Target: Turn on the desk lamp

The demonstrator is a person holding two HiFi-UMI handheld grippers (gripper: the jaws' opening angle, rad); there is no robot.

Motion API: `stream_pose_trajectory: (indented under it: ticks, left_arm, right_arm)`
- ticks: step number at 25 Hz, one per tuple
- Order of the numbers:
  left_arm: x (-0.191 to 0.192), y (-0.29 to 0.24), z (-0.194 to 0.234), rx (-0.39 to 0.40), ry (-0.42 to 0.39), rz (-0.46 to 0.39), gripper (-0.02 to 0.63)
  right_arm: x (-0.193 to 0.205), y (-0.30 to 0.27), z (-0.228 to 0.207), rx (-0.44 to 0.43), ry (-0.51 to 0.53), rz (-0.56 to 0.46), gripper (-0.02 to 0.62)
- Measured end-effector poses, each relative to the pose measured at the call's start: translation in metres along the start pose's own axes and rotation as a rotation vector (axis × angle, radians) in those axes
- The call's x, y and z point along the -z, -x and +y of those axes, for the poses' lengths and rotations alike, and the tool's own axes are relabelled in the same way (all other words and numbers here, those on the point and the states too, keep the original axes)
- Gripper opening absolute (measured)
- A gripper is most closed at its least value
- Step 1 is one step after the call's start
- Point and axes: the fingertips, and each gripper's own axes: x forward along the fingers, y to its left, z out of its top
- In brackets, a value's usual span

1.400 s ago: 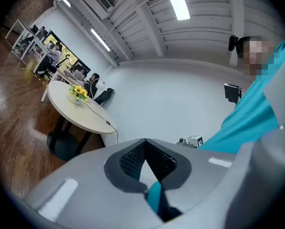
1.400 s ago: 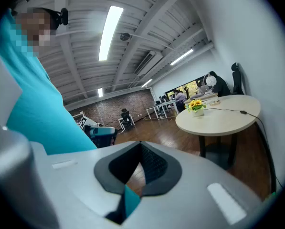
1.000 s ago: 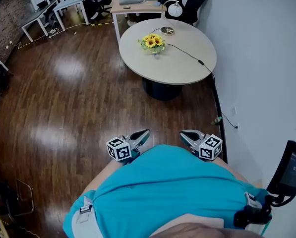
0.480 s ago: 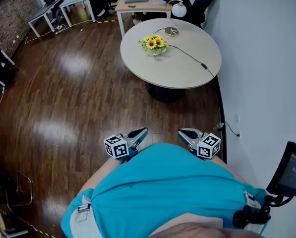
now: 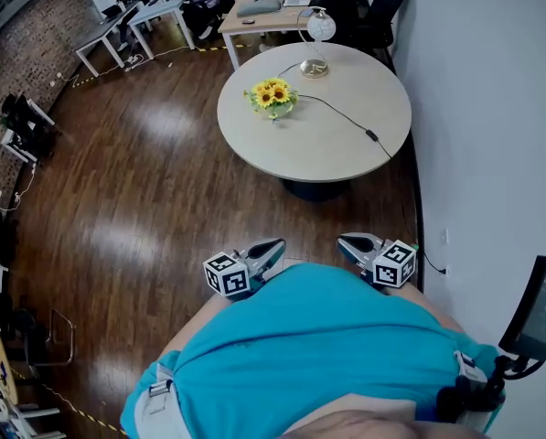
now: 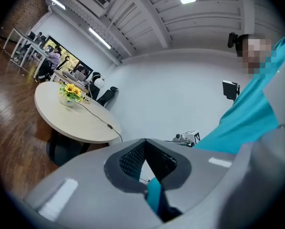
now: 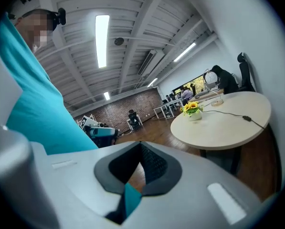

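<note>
I see a beige table [image 5: 320, 143], yellow sunflowers [image 5: 272, 93], white-shaded desk lamp [image 5: 320, 27], dark brown floor [image 5: 135, 181], teal shirt [image 5: 318, 346]. Black-white square markers on left gripper [image 5: 273, 245] and right gripper [image 5: 344, 240].

The person wears a loose, bright teal shirt [image 5: 318, 337]. A pale grey strap [image 5: 155, 393] with a buckle shows at the left hip. At the right hip a black clamp [image 5: 465, 396] carries a thin black arm up to a dark screen [image 5: 540, 314]. A black camera unit [image 6: 235, 38] sits on the head.

The left claw [image 5: 274, 243] and right claw [image 5: 343, 240] have light grey shells that taper to a point, with teal along the inner edge. Each bears a white cube printed with black square markers, the left cube [image 5: 225, 274] and the right cube [image 5: 394, 263]. In the left gripper view, black ribbed pads [image 6: 132, 159] line a V-shaped notch. A teal strip [image 6: 154, 194] shows at its root, and a small white rectangular label [image 6: 58, 197] marks the grey shell.
</note>
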Motion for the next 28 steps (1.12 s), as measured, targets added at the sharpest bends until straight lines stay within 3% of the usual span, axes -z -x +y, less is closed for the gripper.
stream_pose_trajectory:
  ticks: [4, 9, 15, 22, 28]
  left_arm:
    - [-0.011, -0.03, 0.0, -0.019, 0.008, 0.007, 0.02]
    - [-0.012, -0.048, 0.013, 0.017, 0.027, 0.045, 0.02]
    - [-0.045, -0.098, 0.137, 0.116, 0.048, 0.037, 0.02]
    - [-0.12, -0.084, 0.22, 0.199, 0.063, 0.058, 0.02]
    - [-0.146, -0.098, 0.298, 0.237, 0.11, 0.088, 0.02]
  right_arm:
    - [-0.008, 0.023, -0.027, 0.007, -0.054, -0.017, 0.002]
    - [-0.009, 0.022, -0.042, 0.047, -0.078, -0.006, 0.002]
    - [-0.023, -0.038, -0.143, 0.162, -0.065, -0.013, 0.002]
    - [-0.061, -0.129, -0.166, 0.24, -0.075, -0.002, 0.002]
    - [-0.081, -0.186, -0.215, 0.279, -0.103, 0.015, 0.002]
